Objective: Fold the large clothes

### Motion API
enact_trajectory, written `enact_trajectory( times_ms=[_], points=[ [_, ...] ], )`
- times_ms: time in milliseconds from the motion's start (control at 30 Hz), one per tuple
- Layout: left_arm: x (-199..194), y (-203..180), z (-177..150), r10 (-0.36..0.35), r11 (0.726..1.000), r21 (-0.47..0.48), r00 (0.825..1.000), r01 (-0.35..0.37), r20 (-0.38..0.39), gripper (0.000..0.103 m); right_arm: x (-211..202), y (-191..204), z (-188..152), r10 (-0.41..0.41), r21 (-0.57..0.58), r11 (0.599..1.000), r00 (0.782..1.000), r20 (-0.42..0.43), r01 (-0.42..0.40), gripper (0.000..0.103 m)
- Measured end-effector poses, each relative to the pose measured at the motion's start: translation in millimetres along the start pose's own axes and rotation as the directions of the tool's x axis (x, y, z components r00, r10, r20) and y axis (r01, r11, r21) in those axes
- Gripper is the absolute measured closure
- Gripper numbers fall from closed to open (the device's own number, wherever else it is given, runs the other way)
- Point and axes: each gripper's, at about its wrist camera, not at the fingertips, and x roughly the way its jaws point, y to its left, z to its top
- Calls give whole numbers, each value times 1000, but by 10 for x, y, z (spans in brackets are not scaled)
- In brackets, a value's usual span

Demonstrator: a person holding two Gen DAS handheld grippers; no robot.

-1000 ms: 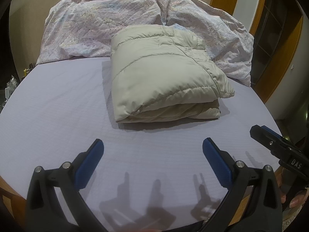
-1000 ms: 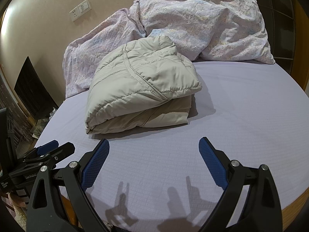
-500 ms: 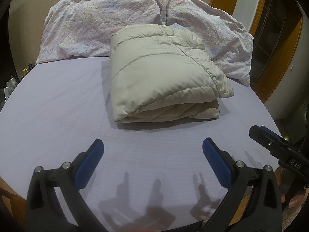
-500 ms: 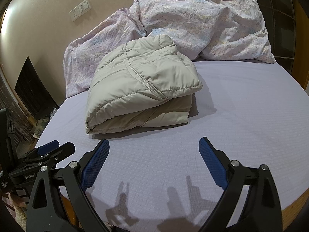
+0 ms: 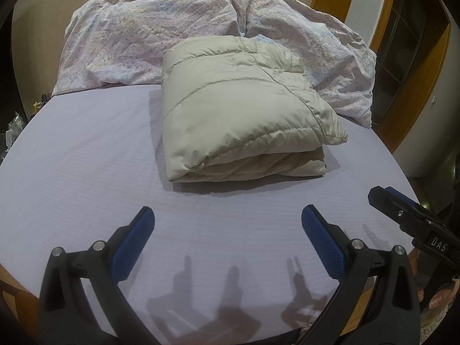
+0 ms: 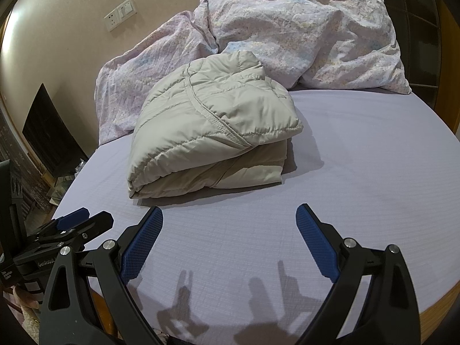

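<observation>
A: Beige jacket folded, mid bed, by the duvet. Nothing moved vs 1 s ago.
B: Left gripper and right gripper fingers apart, empty. Looks done imo.

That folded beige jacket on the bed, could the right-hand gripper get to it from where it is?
Probably yes. The right gripper is open and empty, and only bare sheet lies between it and the jacket; nothing blocks the way.

I see a bed in lilac sheeting; a folded beige jacket and rumpled floral duvet lie on it.
</observation>
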Motion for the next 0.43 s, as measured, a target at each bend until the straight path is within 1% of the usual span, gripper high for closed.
enact_trajectory(
  times_ms=[433],
  points=[
    [-7, -16, 6, -3, 1000, 1, 1000, 3, 0, 2, -4, -12, 3, 3, -1, 1000, 1000, -1, -3, 7]
  ],
)
